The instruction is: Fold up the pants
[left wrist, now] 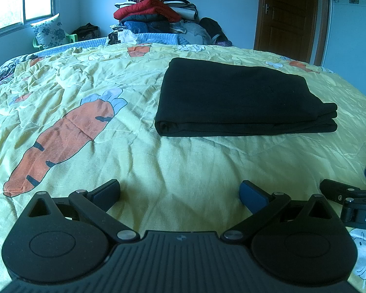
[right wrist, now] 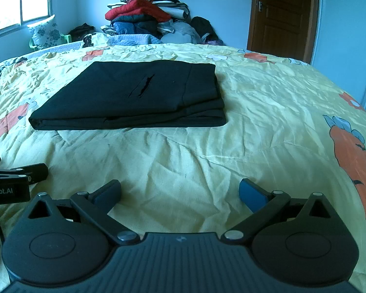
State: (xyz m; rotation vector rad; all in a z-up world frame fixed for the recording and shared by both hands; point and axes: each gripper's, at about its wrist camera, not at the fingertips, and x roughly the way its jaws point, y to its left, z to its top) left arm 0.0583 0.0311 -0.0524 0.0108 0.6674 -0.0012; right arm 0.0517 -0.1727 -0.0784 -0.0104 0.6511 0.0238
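A big bed (left wrist: 183, 161) has a yellow carrot blanket (left wrist: 61, 134). Behind it sits a tall pile of clothes (left wrist: 153, 12), near a brown door (left wrist: 288, 14) and a window (left wrist: 19, 0).

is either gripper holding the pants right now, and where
Nothing is held. The left gripper and right gripper are open and empty; the folded black pants lie apart on the bed.

Black left tongs (left wrist: 180, 194), blue pads, silver rivets; right tongs (right wrist: 180, 193) alike, ribbed body

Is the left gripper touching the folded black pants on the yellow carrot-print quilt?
Apart. In the left wrist view, the left gripper is open, with bare yellow quilt between its fingertips and the folded black pants.
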